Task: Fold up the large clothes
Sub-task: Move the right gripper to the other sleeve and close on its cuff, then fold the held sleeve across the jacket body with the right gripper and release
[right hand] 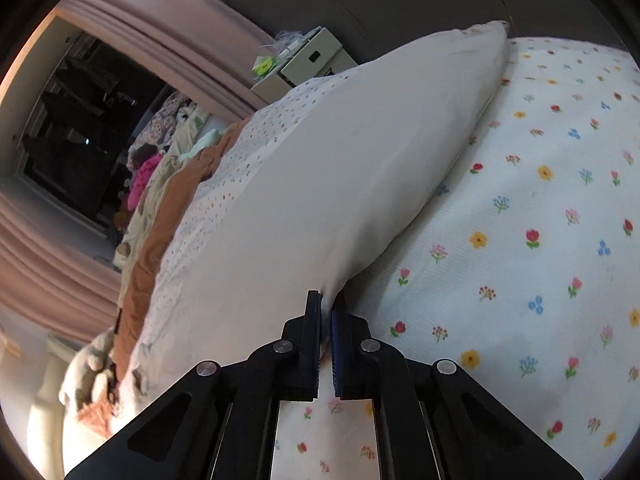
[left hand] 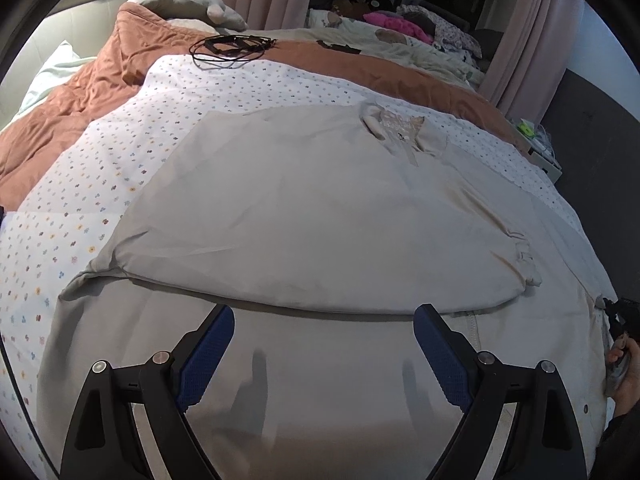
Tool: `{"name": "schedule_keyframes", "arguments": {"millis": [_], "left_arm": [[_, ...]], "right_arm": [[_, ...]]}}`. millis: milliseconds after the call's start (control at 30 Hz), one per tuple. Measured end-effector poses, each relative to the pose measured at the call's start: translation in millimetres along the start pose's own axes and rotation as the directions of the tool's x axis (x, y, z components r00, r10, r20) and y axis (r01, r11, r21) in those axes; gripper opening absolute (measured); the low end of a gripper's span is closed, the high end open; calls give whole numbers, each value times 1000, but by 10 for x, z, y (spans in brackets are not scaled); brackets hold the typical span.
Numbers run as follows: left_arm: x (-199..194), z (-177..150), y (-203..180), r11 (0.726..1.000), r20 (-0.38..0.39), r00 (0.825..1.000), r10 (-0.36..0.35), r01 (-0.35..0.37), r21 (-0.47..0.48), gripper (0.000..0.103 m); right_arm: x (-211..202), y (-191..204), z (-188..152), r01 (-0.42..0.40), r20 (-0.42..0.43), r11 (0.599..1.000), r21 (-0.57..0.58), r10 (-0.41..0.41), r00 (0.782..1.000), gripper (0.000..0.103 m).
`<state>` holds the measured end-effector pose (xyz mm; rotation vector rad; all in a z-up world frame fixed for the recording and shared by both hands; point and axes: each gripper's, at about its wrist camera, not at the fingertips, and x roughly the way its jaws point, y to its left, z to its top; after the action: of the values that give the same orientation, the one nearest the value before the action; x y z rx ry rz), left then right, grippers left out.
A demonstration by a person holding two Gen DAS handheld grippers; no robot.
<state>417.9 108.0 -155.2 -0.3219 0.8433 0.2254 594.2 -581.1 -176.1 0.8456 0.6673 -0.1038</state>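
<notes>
A large beige garment (left hand: 320,216) with a lace collar (left hand: 400,128) lies spread on a flower-print bed cover (left hand: 80,200), one part folded over across the middle. My left gripper (left hand: 324,320) is open and empty just above the near part of the garment. My right gripper (right hand: 327,300) is shut on a corner of the same beige garment (right hand: 340,168), held just above the flower-print cover (right hand: 540,240). The right hand and gripper show at the left wrist view's right edge (left hand: 620,344).
A rust-brown quilt (left hand: 80,92) and pillows (left hand: 180,0) lie at the bed's far side, with a black cable (left hand: 228,46) on it. A white box of small items (right hand: 304,60) stands by the dark wall. Pink curtains (right hand: 140,20) hang beyond.
</notes>
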Motion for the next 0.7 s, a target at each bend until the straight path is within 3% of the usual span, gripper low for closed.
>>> {"name": "schedule_keyframes", "arguments": {"millis": [133, 367, 533, 700], "left_arm": [[-37, 35, 27, 1000, 8, 1000, -19, 19, -24, 92], [-101, 69, 39, 999, 23, 999, -37, 38, -38, 92], [-124, 93, 51, 998, 35, 999, -38, 40, -55, 92], [-111, 86, 68, 997, 35, 999, -39, 41, -68, 92]], "right_arm": [[-192, 195, 18, -31, 63, 998, -54, 34, 997, 5], [-519, 720, -50, -155, 111, 976, -155, 173, 979, 5], [-593, 1144, -209, -238, 67, 943, -231, 259, 963, 5], [-454, 1530, -498, -302, -61, 906, -295, 298, 953, 5]]}}
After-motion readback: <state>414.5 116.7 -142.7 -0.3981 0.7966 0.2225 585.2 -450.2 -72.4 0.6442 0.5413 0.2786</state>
